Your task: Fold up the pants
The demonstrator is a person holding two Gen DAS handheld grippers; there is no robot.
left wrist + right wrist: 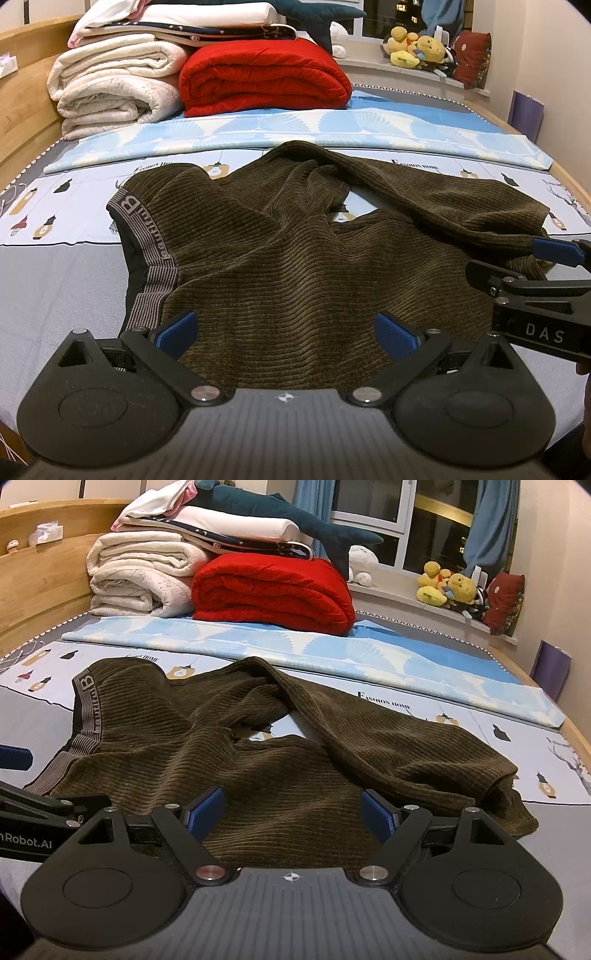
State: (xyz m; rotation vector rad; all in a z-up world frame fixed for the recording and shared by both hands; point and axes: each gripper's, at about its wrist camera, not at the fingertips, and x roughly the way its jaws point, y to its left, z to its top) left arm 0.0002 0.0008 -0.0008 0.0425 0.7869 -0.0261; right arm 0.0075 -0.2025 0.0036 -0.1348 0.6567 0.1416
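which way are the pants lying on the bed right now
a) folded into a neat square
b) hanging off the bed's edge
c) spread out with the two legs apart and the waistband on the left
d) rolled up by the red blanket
c: the pants lie loose on the bed sheet, the waistband at the left and a gap of sheet showing between the two legs.

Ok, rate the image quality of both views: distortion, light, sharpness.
Left wrist: strong fisheye bend, dark vignette corners, warm indoor light, pants sharp. Right wrist: same bowing, bed edge curved, window dark with small reflections, pants ribs crisp, no motion blur.
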